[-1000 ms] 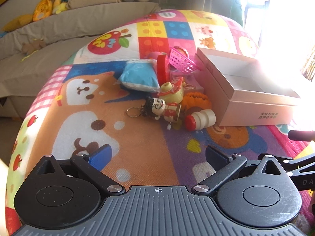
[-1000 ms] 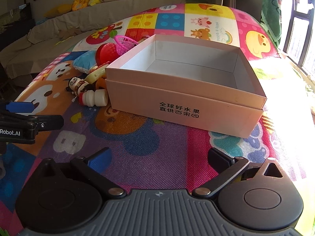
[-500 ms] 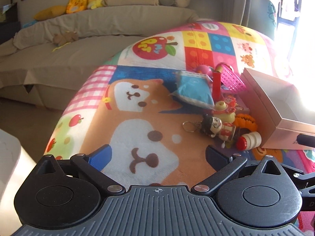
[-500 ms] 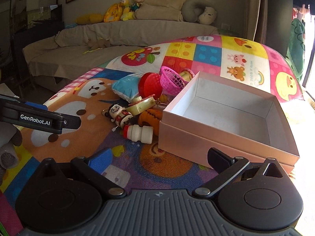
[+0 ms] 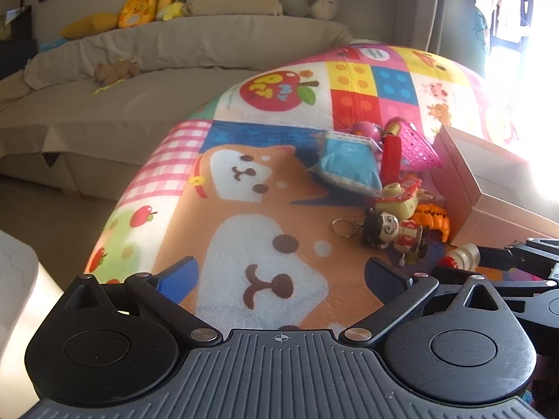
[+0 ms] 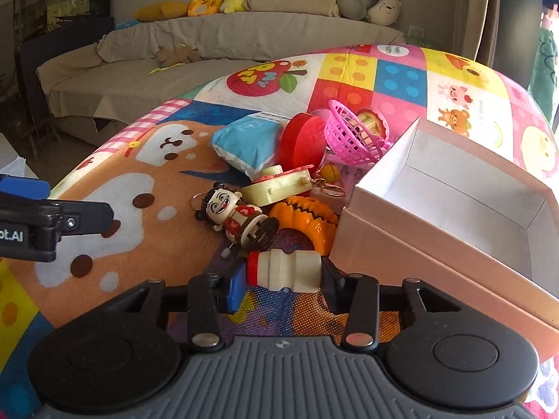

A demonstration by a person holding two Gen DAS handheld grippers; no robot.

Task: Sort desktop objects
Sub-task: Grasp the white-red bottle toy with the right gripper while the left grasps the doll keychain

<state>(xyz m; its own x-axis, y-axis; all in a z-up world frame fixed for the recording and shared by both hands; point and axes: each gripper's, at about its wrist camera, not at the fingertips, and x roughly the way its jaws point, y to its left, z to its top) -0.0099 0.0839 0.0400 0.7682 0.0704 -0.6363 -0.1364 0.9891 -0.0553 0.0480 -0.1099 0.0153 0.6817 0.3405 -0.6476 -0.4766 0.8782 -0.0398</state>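
A small white bottle with a red cap (image 6: pixel 283 269) lies on its side on the play mat, and my right gripper (image 6: pixel 281 284) is shut on it end to end. The bottle also shows in the left wrist view (image 5: pixel 460 255). Behind it lie a doll keychain (image 6: pixel 233 213), an orange ring toy (image 6: pixel 304 217), a cream toy (image 6: pixel 279 185), a red lid (image 6: pixel 301 139), a pink basket (image 6: pixel 353 133) and a blue pouch (image 6: pixel 248 139). An open pink box (image 6: pixel 450 202) stands at the right. My left gripper (image 5: pixel 279 276) is open and empty over the mat, left of the pile.
The colourful play mat (image 5: pixel 244 209) covers a rounded surface that drops off at the left. A beige sofa (image 5: pixel 139 70) with plush toys (image 5: pixel 153 3) stands behind. My left gripper's finger (image 6: pixel 52 221) shows at the left of the right wrist view.
My right gripper has moved forward and left to the pile and closed on the small bottle. My left gripper has swung left, away from the pile, and stays open.
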